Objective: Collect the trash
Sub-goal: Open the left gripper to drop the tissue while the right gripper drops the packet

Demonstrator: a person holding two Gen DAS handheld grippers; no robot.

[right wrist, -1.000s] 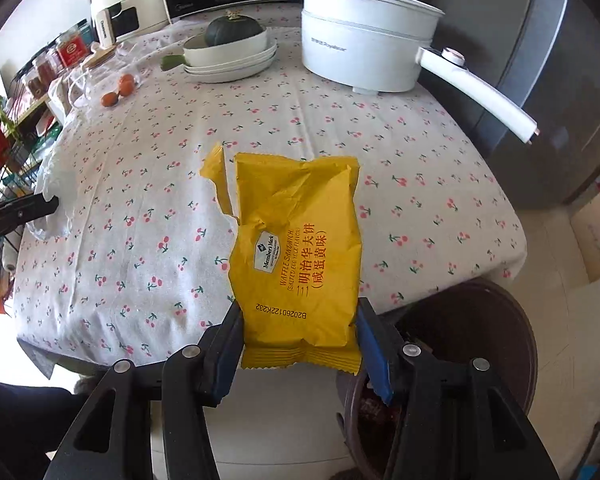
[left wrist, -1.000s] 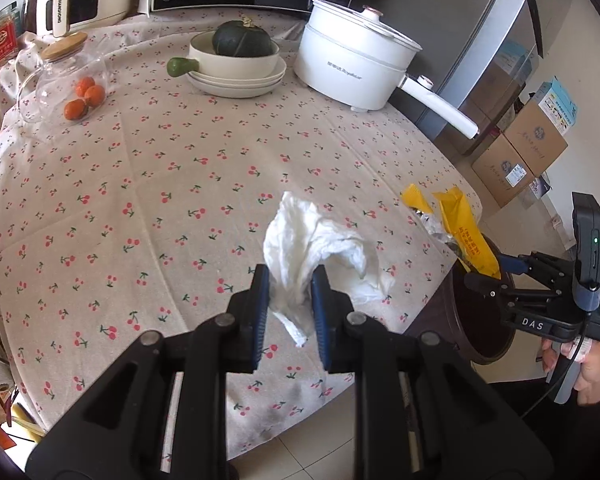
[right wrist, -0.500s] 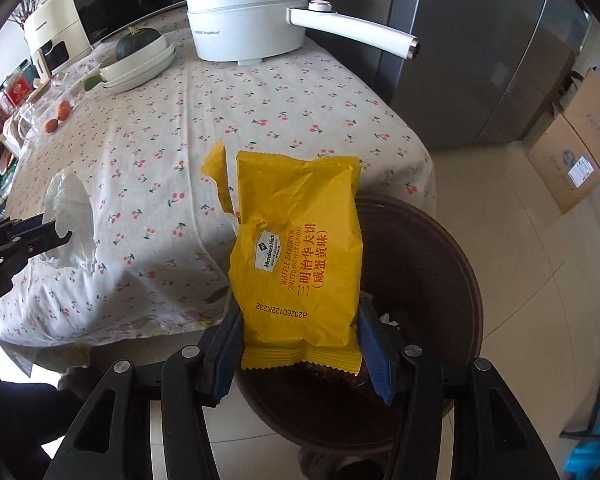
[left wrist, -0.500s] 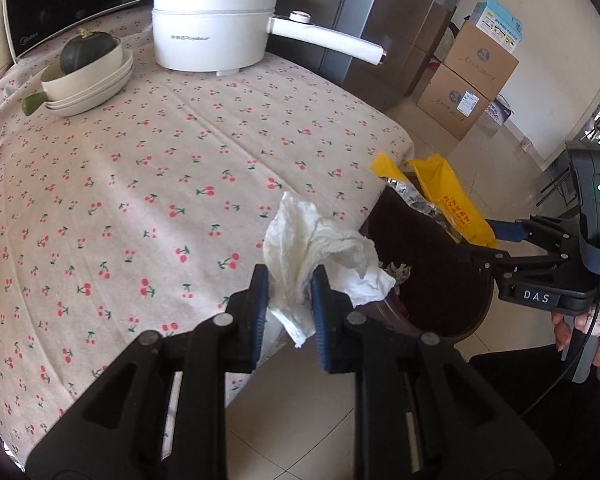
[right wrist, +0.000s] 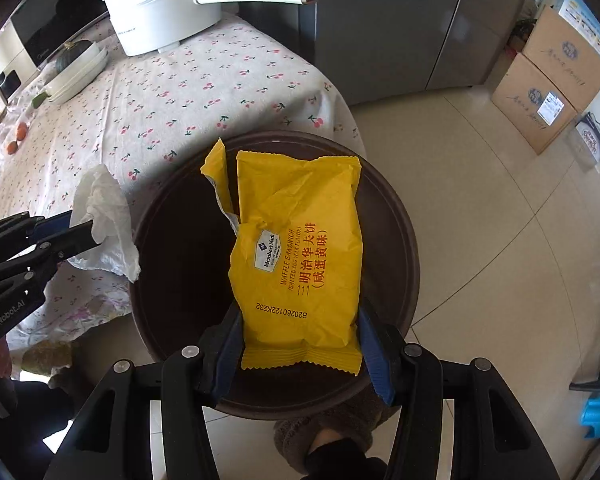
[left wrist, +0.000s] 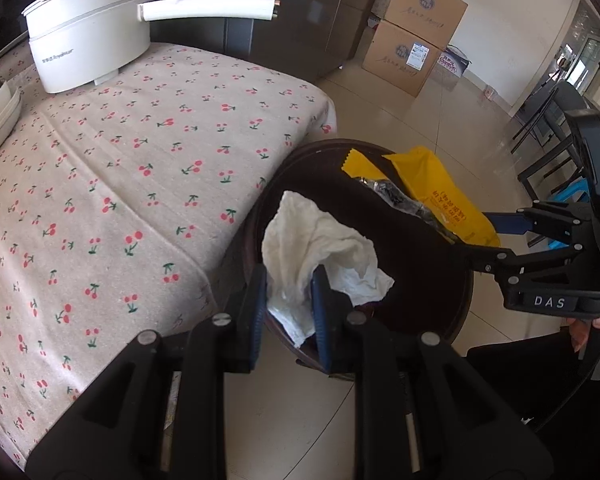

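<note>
Indoors, cherry-print tablecloth [left wrist: 140, 168], tiled floor [right wrist: 480, 240], brown bin [right wrist: 396, 240] beside table

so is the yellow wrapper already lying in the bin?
No, the right gripper holds the yellow wrapper above the bin.

we see glossy beige tile floor [right wrist: 480, 184], cherry-print tablecloth [left wrist: 112, 184] on table, dark fridge [right wrist: 384, 20] behind, stacked cardboard boxes [left wrist: 416, 28] by white wall, daylight from right.
</note>
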